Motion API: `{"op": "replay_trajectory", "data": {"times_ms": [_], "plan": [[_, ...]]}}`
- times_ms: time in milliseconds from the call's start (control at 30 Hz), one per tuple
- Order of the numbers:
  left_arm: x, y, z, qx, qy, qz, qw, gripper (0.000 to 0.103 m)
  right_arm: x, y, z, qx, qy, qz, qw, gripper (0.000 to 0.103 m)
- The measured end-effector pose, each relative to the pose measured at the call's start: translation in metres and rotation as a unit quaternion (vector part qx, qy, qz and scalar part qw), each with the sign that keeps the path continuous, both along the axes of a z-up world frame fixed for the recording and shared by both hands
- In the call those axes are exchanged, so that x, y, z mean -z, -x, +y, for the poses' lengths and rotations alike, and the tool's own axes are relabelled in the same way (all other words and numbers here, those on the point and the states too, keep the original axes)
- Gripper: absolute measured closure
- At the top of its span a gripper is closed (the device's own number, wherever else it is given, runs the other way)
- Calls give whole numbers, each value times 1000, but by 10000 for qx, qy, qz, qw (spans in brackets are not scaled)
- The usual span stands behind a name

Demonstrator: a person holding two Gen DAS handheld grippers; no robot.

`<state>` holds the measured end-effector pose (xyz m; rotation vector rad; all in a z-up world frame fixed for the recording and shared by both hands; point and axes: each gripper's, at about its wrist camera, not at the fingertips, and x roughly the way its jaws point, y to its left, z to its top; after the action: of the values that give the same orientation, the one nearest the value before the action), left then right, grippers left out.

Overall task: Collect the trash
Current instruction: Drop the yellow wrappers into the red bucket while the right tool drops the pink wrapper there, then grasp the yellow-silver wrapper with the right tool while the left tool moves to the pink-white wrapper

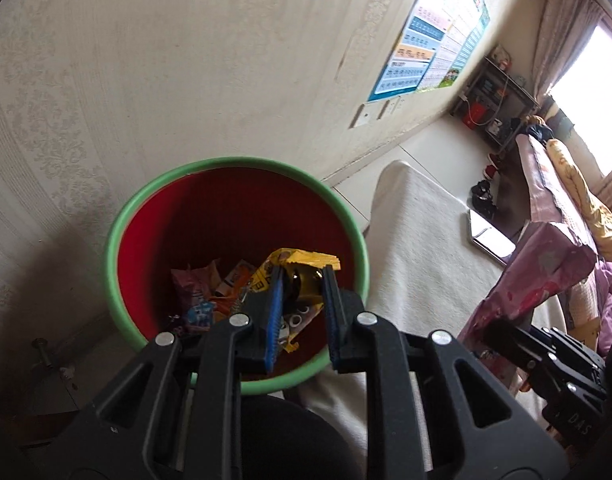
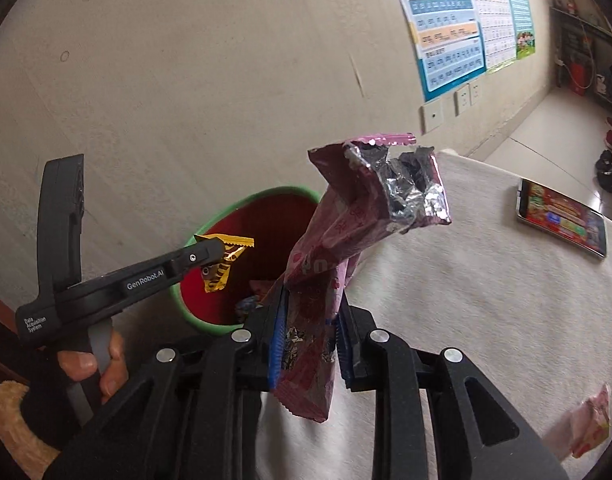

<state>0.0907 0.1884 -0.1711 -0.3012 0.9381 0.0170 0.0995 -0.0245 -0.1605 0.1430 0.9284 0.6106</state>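
Observation:
A red bin (image 1: pixel 225 216) with a green rim stands by the wall, with several wrappers lying in it. My left gripper (image 1: pixel 301 276) hangs over the bin's mouth, shut on a yellow wrapper (image 1: pixel 301 260). From the right wrist view the same left gripper (image 2: pixel 215 250) shows from the side above the red bin (image 2: pixel 265 224), pinching the yellow wrapper (image 2: pixel 219 270). My right gripper (image 2: pixel 310 304) is shut on a tall pink snack bag (image 2: pixel 346 232) with a torn silver top, held upright beside the bin over the white-covered table (image 2: pixel 486 300).
A phone (image 2: pixel 562 218) with a lit screen lies on the table at the right, also the phone (image 1: pixel 492 240). Another pink wrapper (image 2: pixel 590 420) lies at the table's near right edge. Wall posters (image 2: pixel 450 24) hang behind. A hand (image 2: pixel 101 364) holds the left gripper's handle.

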Motion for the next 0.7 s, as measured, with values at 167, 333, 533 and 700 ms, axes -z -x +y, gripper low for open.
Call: {"op": "replay_trajectory", "data": {"times_ms": [167, 333, 533, 700], "plan": [[5, -6, 33, -371, 2, 36, 9993, 85, -1, -18, 47, -344, 287, -118, 9989, 79], [6, -7, 53, -643, -11, 20, 9979, 84, 2, -29, 69, -433, 333, -111, 9984, 79], [9, 2, 65, -984, -21, -14, 9951, 49, 3, -33, 69, -528, 74, 58, 9986, 52], [10, 9, 50, -838, -77, 15, 9965, 46, 0, -15, 30, -395, 86, 183, 9990, 49]]}}
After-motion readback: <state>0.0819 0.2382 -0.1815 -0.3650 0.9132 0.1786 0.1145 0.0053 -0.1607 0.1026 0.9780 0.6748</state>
